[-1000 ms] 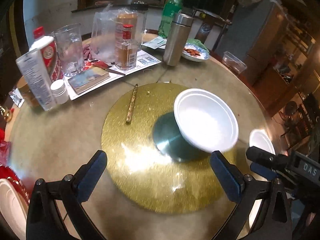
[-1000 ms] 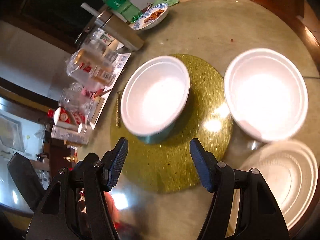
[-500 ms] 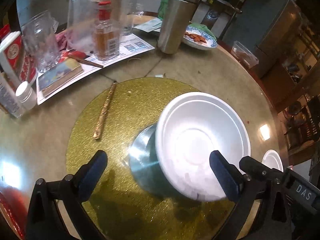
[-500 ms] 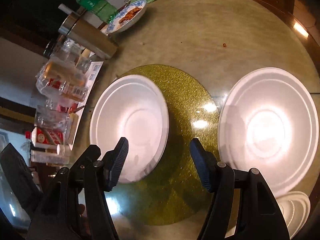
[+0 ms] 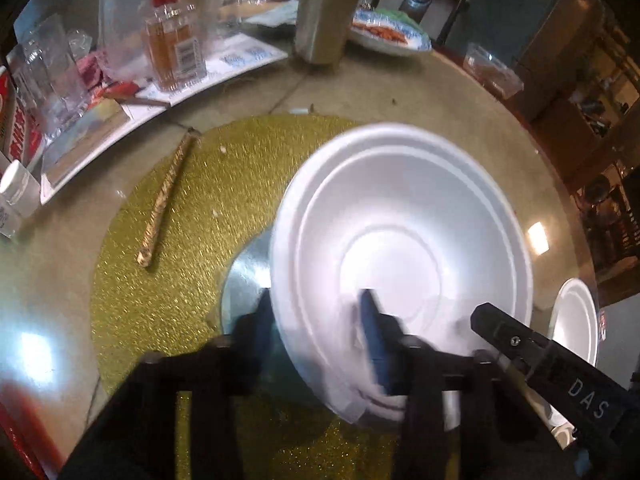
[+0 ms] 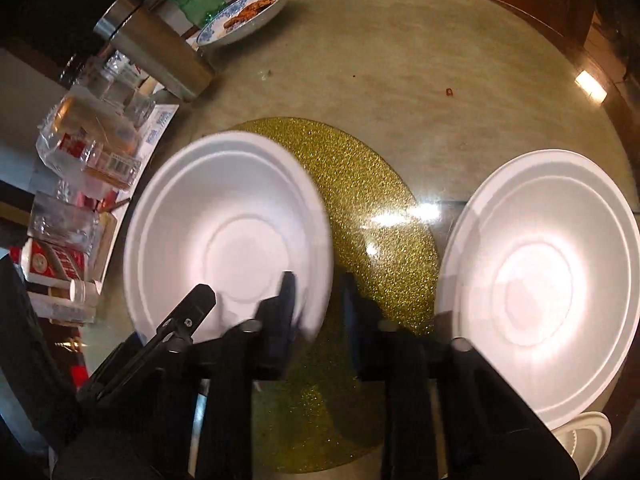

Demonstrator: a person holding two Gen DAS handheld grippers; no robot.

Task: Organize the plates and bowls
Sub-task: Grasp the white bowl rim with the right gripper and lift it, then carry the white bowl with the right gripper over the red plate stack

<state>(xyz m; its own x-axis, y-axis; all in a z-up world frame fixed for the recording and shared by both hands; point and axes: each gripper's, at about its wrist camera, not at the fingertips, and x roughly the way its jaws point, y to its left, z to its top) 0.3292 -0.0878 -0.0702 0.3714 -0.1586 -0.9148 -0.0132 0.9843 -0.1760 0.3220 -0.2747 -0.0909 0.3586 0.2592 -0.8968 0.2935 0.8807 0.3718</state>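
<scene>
- The left gripper is closing on the near rim of a white foam bowl: one finger sits inside the bowl, the other outside its wall, so the rim is between the jaws.
- The right gripper straddles the same bowl's right-hand rim and looks clamped on it, though blur makes the contact hard to confirm.
- The bowl sits on the gold mat at the middle of the round table; a second white bowl rests well apart at the table's right side.
- The foam probably dents easily, so the squeeze should be light and kept low on the rim.
- With two grips on one bowl, both hands should rise together and level, or the rim may twist or tear.
- The stick on the mat lies clear of the lift path.
- The likely goal is to nest this bowl into the other.
</scene>
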